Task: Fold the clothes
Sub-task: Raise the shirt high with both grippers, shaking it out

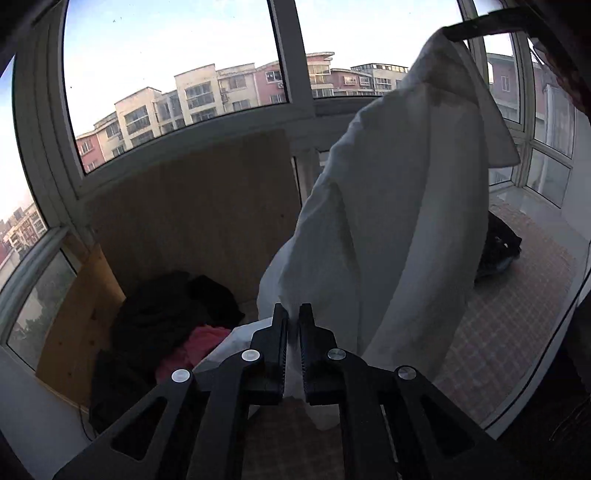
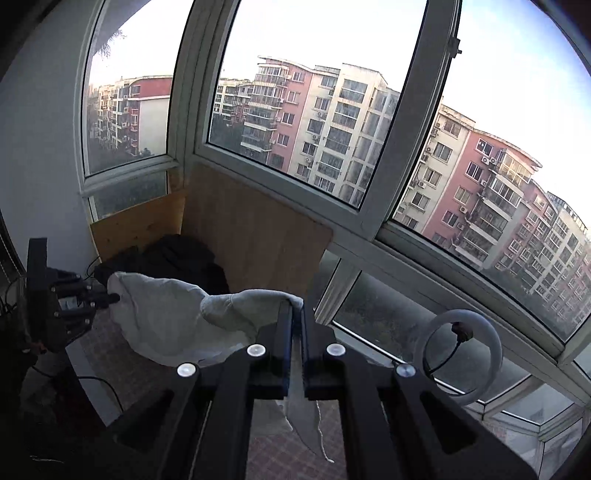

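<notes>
Left wrist view. Left gripper (image 1: 293, 314) nearly closed, with a white garment (image 1: 388, 229) pinched between the jaws. Garment rises from there up to the far right, where the right gripper (image 1: 480, 27) holds its other end high, seen only as a dark bar. Cloth hangs in the air, not spread, with no neat fold visible; folding seems only at the start. Far left, a dark pile (image 1: 166, 314) with a pink piece (image 1: 199, 343) lies unfolded in a wood-panelled corner (image 1: 192, 206). Another dark heap (image 1: 498, 251) lies far right on the checked mat (image 1: 509, 332). Probably most of the work is left.

Right wrist view. Right gripper (image 2: 297, 310) closed on the garment (image 2: 166, 314); a strip with a cord hangs down below the jaws. Cloth sags in a loose span to the left, where the left gripper (image 2: 110, 297) grips the other edge. Behind it, the dark pile (image 2: 177, 258) against the wood panel (image 2: 251, 236). Ring light (image 2: 458, 362) near right. Glazed balcony, large windows (image 2: 314, 92), apartment blocks outside in daylight.
</notes>
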The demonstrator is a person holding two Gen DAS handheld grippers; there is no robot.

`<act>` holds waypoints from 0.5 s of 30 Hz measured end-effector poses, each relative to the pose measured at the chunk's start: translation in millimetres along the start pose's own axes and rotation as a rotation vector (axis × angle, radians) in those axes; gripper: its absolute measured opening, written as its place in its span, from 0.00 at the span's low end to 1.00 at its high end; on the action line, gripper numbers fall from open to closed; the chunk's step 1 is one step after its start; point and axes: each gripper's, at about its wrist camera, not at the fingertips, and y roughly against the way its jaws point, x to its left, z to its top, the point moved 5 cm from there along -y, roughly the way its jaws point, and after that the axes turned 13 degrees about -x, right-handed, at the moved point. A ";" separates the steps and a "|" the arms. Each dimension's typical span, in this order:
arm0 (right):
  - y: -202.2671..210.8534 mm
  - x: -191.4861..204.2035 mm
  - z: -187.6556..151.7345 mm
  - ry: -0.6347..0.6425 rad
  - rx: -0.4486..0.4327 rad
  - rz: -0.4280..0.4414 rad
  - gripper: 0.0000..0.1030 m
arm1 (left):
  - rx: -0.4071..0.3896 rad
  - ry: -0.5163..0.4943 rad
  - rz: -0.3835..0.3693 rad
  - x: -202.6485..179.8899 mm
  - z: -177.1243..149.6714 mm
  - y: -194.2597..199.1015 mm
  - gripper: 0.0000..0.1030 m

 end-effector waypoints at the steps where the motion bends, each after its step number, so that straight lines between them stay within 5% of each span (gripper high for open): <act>1: -15.7 -2.4 -15.4 -0.021 0.035 0.004 0.04 | 0.056 -0.020 -0.056 -21.4 -32.7 -12.5 0.08; 5: -61.8 -16.6 -70.2 -0.061 0.153 -0.012 0.04 | 0.212 -0.073 -0.102 -65.0 -124.5 -43.3 0.08; 8: -71.6 -22.2 -92.2 -0.075 0.198 -0.015 0.04 | 0.221 -0.059 -0.073 -61.9 -139.9 -42.1 0.09; 12: -68.4 -35.0 -89.7 -0.091 0.194 -0.029 0.04 | 0.178 -0.006 -0.099 -71.6 -142.0 -51.0 0.33; 15: -73.8 -40.6 -84.1 -0.086 0.193 -0.033 0.04 | 0.156 -0.008 -0.065 -83.1 -145.4 -60.8 0.33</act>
